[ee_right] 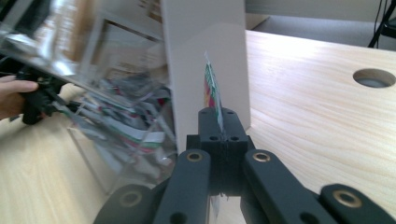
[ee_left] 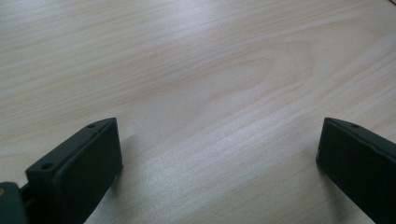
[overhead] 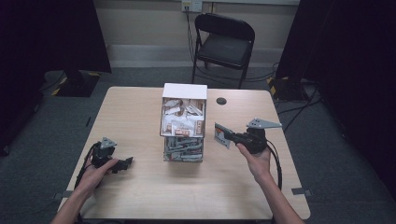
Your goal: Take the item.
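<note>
Packet point(overhead: 221, 135) pinched edge-on in right tool point(overhead: 227, 136), just right of the clear rack point(overhead: 183, 122) at mid-counter point(overhead: 140, 186), apart from it; left tool point(overhead: 122, 164) down on the counter well left of the rack, jaws wide, nothing between.

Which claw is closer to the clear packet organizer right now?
Right. The right claw, shut on a packet, is just beside the organizer on its right. The left claw rests open on the table, farther off to the organizer's lower left.

Dim room, soft shadows, motion-blurred right gripper view.
</note>
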### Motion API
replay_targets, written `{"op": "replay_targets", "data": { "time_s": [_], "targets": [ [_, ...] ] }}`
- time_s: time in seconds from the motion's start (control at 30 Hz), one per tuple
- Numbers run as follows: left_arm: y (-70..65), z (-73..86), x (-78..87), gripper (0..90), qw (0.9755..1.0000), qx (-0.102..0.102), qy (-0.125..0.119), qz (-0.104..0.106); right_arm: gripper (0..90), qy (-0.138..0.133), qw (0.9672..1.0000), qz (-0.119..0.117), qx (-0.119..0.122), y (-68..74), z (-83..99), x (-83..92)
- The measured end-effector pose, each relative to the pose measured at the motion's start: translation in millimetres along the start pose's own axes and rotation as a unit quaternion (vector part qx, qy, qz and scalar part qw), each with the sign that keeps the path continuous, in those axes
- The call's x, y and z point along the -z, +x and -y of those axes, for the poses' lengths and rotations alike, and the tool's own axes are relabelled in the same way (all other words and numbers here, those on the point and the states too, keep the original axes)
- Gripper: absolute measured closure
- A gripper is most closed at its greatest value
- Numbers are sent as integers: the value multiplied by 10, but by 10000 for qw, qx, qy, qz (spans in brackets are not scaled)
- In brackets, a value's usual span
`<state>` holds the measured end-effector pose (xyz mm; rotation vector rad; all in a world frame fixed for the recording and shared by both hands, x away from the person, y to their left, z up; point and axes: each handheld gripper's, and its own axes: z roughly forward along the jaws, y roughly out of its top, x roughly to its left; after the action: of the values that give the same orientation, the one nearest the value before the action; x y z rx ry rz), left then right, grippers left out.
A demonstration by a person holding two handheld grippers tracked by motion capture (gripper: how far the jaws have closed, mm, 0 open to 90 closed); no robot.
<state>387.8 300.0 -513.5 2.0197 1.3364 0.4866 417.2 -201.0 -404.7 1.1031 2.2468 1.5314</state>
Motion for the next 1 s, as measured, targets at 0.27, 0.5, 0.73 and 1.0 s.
{"op": "replay_targets", "data": {
  "time_s": [0.27, 0.5, 0.73, 1.0],
  "targets": [
    [-2, 0, -1, 0, 10000, 3, 1, -14, 900, 149, 9997, 83, -202, -187, 41, -187],
    [1, 0, -2, 0, 10000, -3, -2, 10, 900, 399, 9987, 122, -291, -283, 124, -368],
    [2, -1, -1, 0, 10000, -7, 5, 18, 900, 569, 9976, 120, -366, -334, 213, -520],
    [4, 0, 0, 0, 10000, -16, 7, 23, 900, 654, 9966, 151, -488, -362, 307, -594]
  ]
}}
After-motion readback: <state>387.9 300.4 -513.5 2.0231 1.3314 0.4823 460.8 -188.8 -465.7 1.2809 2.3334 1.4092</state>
